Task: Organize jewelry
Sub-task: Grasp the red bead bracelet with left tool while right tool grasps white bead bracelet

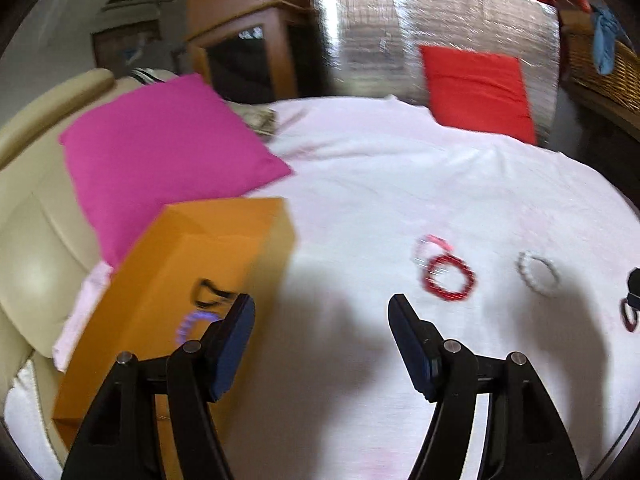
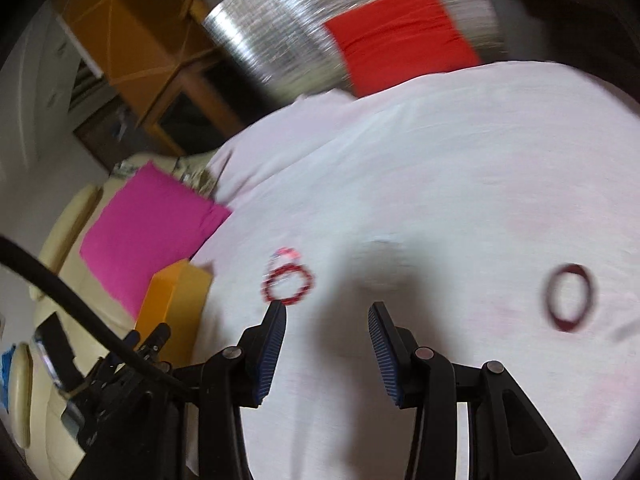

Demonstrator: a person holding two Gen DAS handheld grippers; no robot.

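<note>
An orange box (image 1: 188, 280) lies on the white sheet (image 1: 360, 184) at the left, with a purple bead bracelet (image 1: 196, 322) and a black bracelet (image 1: 210, 294) on it. My left gripper (image 1: 322, 308) is open and empty beside the box. A red bead bracelet (image 1: 450, 278), a pink one (image 1: 434, 244) and a white one (image 1: 538, 274) lie right of it. My right gripper (image 2: 328, 310) is open and empty, just short of the red bracelet (image 2: 288, 284). A dark red bangle (image 2: 570, 298) lies at the right. The box (image 2: 172, 300) shows at the left.
A pink cushion (image 1: 160, 152) lies behind the box on a cream sofa (image 1: 32, 240). A red cushion (image 1: 478, 92) leans on a silver foil panel (image 1: 400, 28) at the back. A wooden cabinet (image 1: 240, 40) stands beyond. The left gripper (image 2: 120, 380) shows in the right wrist view.
</note>
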